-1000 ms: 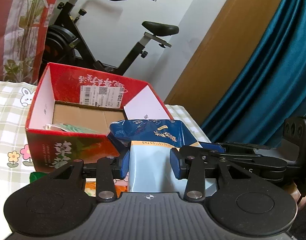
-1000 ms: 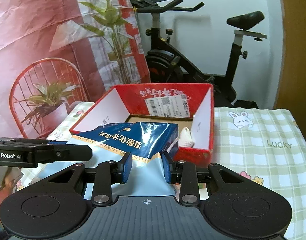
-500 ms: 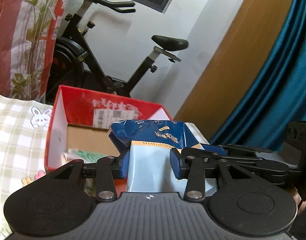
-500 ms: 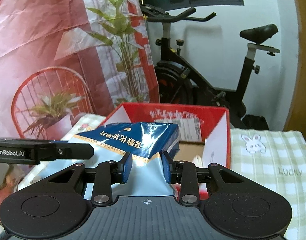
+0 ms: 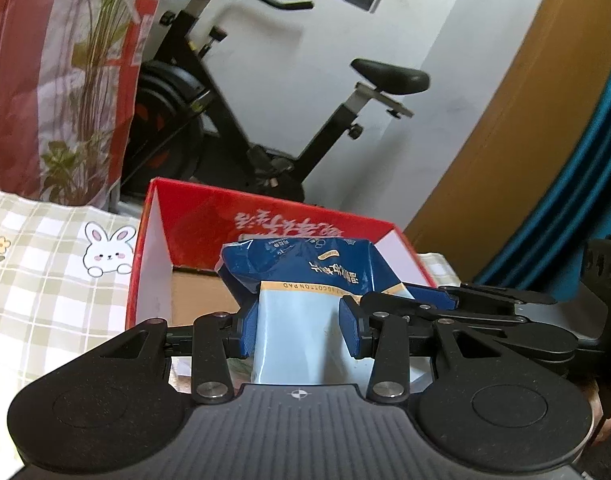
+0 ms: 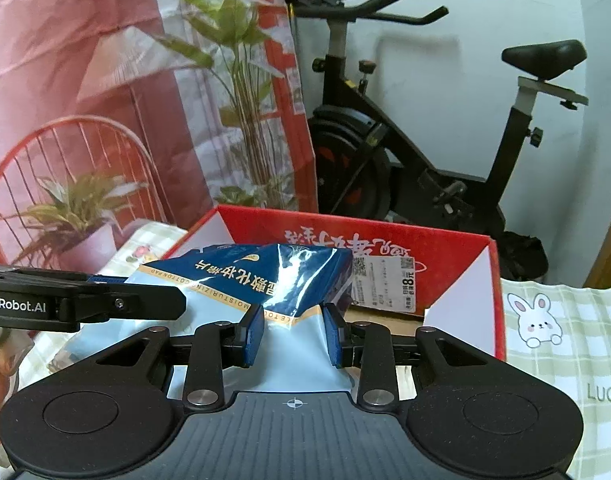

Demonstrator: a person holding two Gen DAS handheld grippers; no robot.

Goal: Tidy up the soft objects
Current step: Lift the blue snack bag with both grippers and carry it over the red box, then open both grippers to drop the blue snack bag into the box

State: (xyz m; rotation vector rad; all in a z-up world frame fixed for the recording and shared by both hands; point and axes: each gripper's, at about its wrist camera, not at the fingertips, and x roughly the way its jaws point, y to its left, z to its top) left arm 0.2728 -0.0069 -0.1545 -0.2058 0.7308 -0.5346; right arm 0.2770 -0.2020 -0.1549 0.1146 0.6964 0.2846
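A soft blue and pale-blue cotton pad pack (image 5: 301, 280) is held in the air by both grippers. My left gripper (image 5: 300, 330) is shut on one end of it. My right gripper (image 6: 293, 332) is shut on the other end of the pack (image 6: 265, 276). The pack hangs over the near part of an open red cardboard box (image 5: 209, 216), whose far wall also shows in the right wrist view (image 6: 457, 248). The brown box floor (image 5: 201, 296) shows beside the pack. The right gripper's body (image 5: 505, 320) reaches in from the right in the left wrist view.
The box stands on a green checked cloth with rabbit prints (image 5: 57, 272), also seen in the right wrist view (image 6: 565, 340). An exercise bike (image 6: 425, 140) stands behind the box. A red plant-print hanging (image 6: 105, 100) is at the left, a teal curtain (image 5: 585, 200) at the right.
Both grippers have carried the pack forward and up over the red box. The box now lies closer beneath it, and the items seen on the box floor are hidden.
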